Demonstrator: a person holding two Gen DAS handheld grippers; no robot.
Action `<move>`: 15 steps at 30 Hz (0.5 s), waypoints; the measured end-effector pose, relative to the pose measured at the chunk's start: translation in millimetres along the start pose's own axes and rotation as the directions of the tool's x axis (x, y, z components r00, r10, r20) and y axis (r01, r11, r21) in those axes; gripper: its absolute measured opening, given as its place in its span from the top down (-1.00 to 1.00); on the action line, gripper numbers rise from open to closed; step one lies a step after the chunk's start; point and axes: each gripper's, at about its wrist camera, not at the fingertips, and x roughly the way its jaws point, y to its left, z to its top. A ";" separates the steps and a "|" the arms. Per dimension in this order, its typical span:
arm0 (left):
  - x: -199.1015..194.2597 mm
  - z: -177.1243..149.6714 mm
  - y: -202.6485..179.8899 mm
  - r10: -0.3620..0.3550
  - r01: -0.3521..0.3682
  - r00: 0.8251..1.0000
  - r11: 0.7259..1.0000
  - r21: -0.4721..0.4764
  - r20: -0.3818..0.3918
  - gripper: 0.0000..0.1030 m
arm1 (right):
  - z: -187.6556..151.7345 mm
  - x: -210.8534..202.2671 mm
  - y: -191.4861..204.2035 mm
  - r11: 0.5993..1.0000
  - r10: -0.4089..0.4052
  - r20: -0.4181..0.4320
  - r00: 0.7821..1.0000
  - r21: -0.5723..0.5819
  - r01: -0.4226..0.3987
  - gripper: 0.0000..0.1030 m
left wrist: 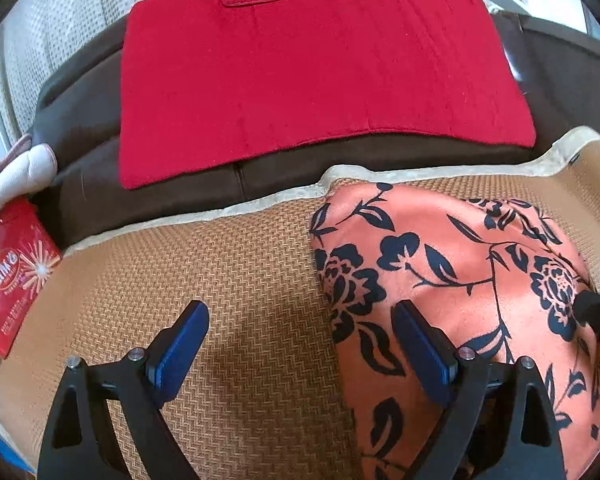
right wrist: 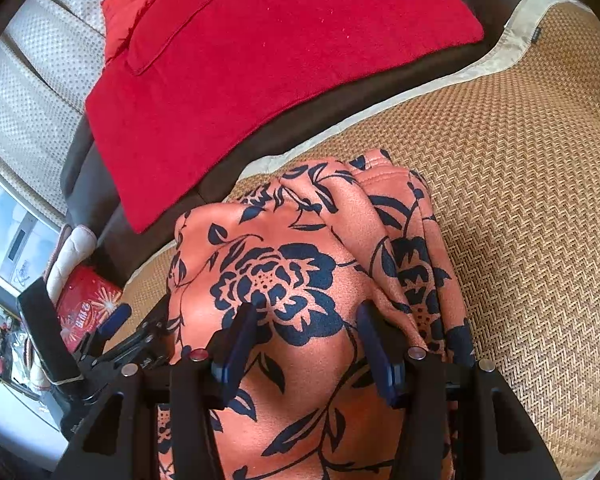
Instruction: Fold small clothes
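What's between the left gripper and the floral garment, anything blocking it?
Nothing visible. The left gripper is open over bare woven mat, and the orange floral garment lies right beside its right finger. The red packet sits off to the far left, clear of the path.

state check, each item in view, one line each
floral garment: bunched, partly folded, on the mat
red cloth: lying flat on the brown cushion
woven mat: spread flat
red packet: lying at the mat's edge
left tool: open, empty, over the mat
right tool: open, over the garment
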 end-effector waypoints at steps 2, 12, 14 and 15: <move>-4.7 -1.1 7.5 0.007 -0.007 1.000 1.000 0.000 0.003 -0.81 | 1.0 -8.0 0.9 1.000 0.026 0.031 0.999 0.011 -0.026 -0.12; -40.0 -12.7 28.7 -0.002 0.001 0.998 1.000 0.020 0.065 -0.81 | -17.8 2.8 33.7 0.992 0.021 -0.018 1.000 -0.123 -0.023 -0.11; -39.6 -16.2 25.8 -0.004 0.002 0.998 0.999 0.040 0.056 -0.81 | -21.0 13.5 35.3 0.989 -0.021 -0.045 0.999 -0.147 0.014 -0.11; -39.2 -16.0 24.4 -0.007 0.005 0.998 0.999 0.045 0.056 -0.81 | -21.0 13.3 36.9 0.988 -0.026 -0.041 0.999 -0.155 0.020 -0.12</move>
